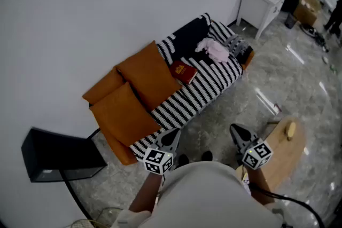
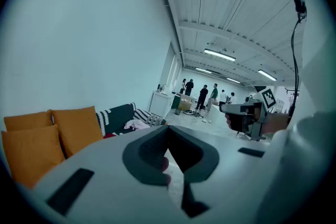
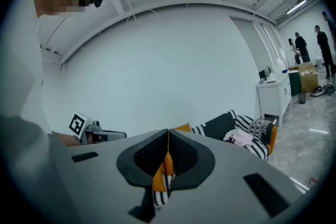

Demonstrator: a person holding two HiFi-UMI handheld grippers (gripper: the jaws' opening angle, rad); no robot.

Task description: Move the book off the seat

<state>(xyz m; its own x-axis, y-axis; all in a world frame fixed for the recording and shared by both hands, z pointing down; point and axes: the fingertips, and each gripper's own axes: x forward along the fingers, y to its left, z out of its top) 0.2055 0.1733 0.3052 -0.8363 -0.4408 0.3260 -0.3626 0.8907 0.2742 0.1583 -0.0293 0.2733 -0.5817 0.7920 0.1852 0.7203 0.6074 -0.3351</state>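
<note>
In the head view, a sofa (image 1: 206, 91) with a black-and-white striped cover is standing against the white wall. The red book (image 1: 183, 72) is lying on the middle of its seat, close to the backrest and just beside the nearer of two orange cushions (image 1: 145, 76) that are leaning at the sofa's near end. A pink cloth (image 1: 216, 50) is lying toward the seat's far end, apart from the book. Bare striped seat is showing between the book and the front edge. The left gripper (image 1: 170, 139) and right gripper (image 1: 239, 133) are hovering over the pale floor (image 1: 251, 107) in front of the sofa, well short of the seat, both clenched and empty. A black box (image 1: 59, 157) is sitting by the wall beyond the sofa's near end, and a round wooden table (image 1: 286, 155) is standing under the right gripper's side. In the left gripper view, the jaws are pressing together on nothing; the cushions (image 2: 79, 126) and the cloth (image 2: 137, 124) are showing beyond them, with the right gripper (image 2: 226, 107) alongside and people (image 2: 202, 96) standing far off. In the right gripper view, the jaws are likewise meeting with nothing between them, the left gripper (image 3: 105, 135) is showing at the left, and a white cabinet (image 3: 273, 97) is standing past the sofa's far end.
</note>
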